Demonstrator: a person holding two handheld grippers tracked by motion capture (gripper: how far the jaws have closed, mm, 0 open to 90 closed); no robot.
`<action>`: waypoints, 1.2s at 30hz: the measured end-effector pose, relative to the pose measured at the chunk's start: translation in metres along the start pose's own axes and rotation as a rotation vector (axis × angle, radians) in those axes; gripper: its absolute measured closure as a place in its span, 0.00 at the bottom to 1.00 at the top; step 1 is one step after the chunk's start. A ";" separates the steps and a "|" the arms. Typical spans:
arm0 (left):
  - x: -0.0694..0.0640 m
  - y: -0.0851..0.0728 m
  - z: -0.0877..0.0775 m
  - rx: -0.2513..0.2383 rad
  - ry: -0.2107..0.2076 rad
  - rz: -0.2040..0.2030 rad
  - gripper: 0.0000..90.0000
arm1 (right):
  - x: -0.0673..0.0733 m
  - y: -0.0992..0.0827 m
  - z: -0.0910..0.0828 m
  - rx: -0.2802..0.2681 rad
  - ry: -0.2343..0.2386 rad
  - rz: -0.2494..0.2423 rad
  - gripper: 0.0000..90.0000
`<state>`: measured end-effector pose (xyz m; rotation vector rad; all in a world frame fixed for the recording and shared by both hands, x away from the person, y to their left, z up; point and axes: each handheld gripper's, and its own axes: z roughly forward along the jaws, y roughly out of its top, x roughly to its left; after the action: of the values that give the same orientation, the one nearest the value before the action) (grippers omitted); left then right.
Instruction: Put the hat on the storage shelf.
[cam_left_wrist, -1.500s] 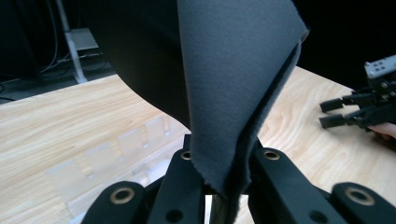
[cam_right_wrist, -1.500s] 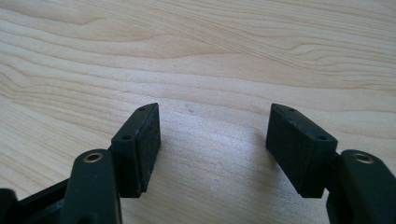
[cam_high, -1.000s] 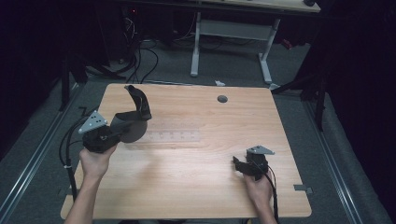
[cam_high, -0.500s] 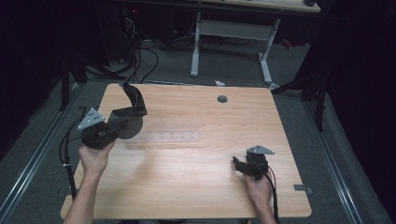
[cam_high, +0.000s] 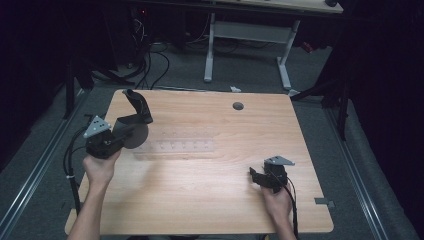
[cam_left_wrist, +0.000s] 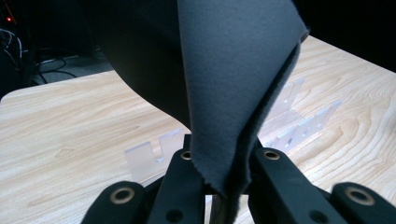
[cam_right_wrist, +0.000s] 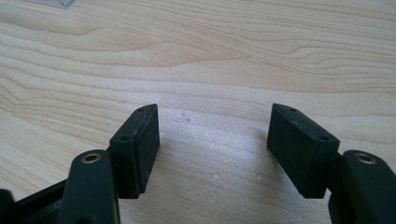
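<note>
A dark grey cloth (cam_left_wrist: 233, 70) hangs folded, pinched in the left gripper (cam_high: 112, 140) near the worktop's (cam_high: 210, 200) left edge, while the right gripper (cam_right_wrist: 212, 140) rests spread over bare wood.

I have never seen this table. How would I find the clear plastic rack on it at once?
Start at the wooden table and go to its left half, beside the left gripper, which pinches a dark cloth. The rack lies flat just right of that gripper, stretching toward the table's middle. It is see-through with a row of slots, while all else there is black or dark grey.
</note>
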<state>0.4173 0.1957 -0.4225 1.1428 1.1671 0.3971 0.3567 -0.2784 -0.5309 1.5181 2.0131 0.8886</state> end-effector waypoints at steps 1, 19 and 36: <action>0.001 0.000 0.000 -0.002 0.003 -0.001 0.96 | 0.000 0.000 0.000 0.001 -0.002 -0.003 0.38; 0.011 -0.007 0.003 -0.023 0.066 0.012 0.96 | 0.003 0.000 0.000 0.007 -0.018 -0.028 0.38; 0.016 -0.009 0.002 -0.031 0.097 0.034 0.96 | 0.004 0.000 0.000 0.009 -0.018 -0.031 0.37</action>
<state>0.4230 0.2028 -0.4384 1.1275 1.2232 0.5002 0.3558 -0.2750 -0.5311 1.4901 2.0254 0.8518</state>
